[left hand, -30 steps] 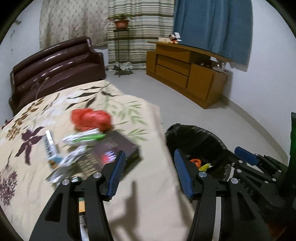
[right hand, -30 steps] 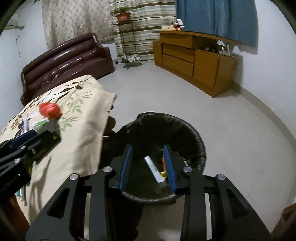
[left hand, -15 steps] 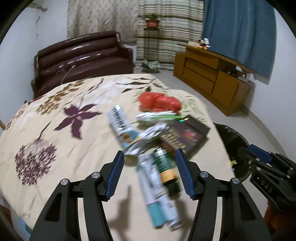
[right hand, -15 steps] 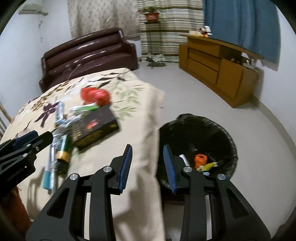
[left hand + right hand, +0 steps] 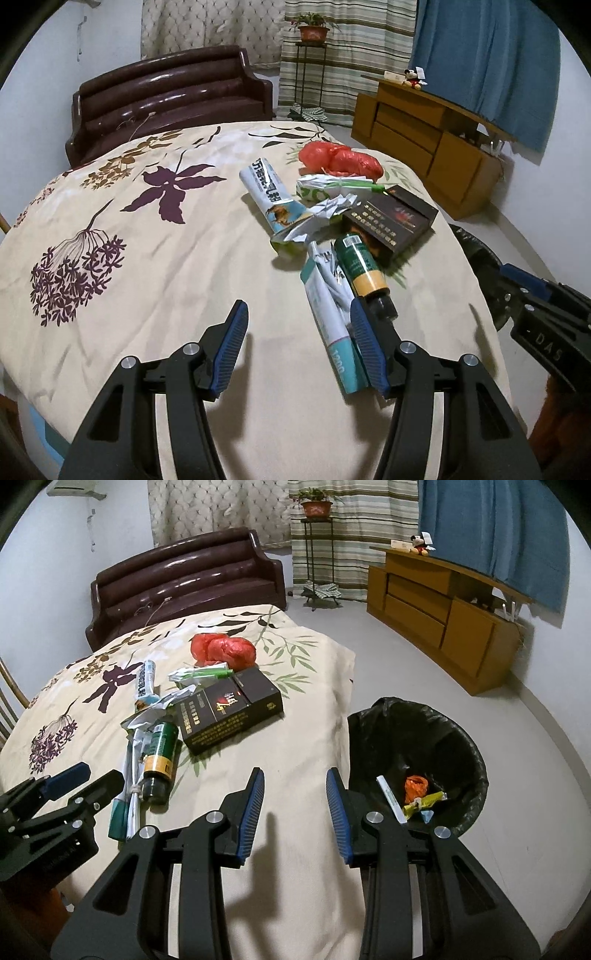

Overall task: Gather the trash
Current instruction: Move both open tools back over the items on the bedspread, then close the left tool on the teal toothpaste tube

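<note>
A pile of trash lies on the floral tablecloth (image 5: 147, 258): a teal and white tube (image 5: 328, 314), a green bottle (image 5: 360, 266), a black box (image 5: 391, 218), crumpled wrappers (image 5: 325, 206), a printed tube (image 5: 266, 188) and a red bag (image 5: 340, 160). My left gripper (image 5: 301, 343) hovers open over the cloth. Its right finger overlaps the teal tube's near end, and no pad presses on anything. My right gripper (image 5: 295, 808) stands open and narrow over the cloth's near edge (image 5: 295, 738), holding nothing. The black-lined bin (image 5: 461, 738) sits to its right.
The bin holds a white tube (image 5: 389, 799), an orange scrap (image 5: 415, 786) and a yellow wrapper (image 5: 424, 801). A brown sofa (image 5: 166, 96) stands behind the table. A wooden cabinet (image 5: 436, 609) lines the right wall. Grey floor (image 5: 369, 635) lies between them.
Both views have swung left, away from the bin and onto the table. The trash pile has come near the left gripper. Neither gripper took hold of anything.
</note>
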A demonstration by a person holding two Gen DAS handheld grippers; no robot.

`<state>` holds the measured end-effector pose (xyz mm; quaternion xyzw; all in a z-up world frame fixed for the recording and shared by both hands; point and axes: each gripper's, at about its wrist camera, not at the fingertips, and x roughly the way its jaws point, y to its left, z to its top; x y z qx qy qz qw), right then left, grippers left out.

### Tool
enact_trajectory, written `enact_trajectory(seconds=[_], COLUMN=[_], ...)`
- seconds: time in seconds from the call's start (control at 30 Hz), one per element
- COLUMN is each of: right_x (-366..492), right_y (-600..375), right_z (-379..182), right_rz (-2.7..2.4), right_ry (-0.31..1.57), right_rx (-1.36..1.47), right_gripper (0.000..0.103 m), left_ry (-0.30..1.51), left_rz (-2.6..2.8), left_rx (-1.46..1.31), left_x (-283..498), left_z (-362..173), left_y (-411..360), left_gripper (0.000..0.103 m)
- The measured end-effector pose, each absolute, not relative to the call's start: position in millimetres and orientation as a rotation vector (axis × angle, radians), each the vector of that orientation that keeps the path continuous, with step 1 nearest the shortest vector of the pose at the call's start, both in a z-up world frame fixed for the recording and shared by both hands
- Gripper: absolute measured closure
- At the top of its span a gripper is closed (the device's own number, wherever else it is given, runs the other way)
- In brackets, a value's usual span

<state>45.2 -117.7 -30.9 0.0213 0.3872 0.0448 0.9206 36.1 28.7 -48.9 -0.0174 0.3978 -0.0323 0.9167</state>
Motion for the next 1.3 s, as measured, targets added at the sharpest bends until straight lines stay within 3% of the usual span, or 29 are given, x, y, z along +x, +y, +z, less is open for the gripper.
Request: enact_trajectory(seconds=[0.47,0.63,0.97,1.3], right_x=[38.9,40.5,38.5,37.2], right_y=[-124.2,-126.0,-119.6,-113.6], right_z=[-32.6,-33.2,-34.0,-35.2], right_rz=[0.066,0.067,0.096,0.120], right_ry=[0.775,0.774,0.766,0.764], right_rx=[0.061,0.075,0.090,0.086], right_gripper=[0.069,0.069,0.069,0.069], left_ry=[0.848,0.845,0.822,0.810], left_rz=[-0.033,-0.025,-0.040,-0.036], left_rx=[0.004,0.044,0.123,0.155], left_x=[33.1,31.8,28.3,28.1], left_z=[-62.3,-65.1,-65.0,-65.5], left_y=[29.8,24.6,7.9,2.0], left_gripper=[0.047,0.055,0.084,0.087])
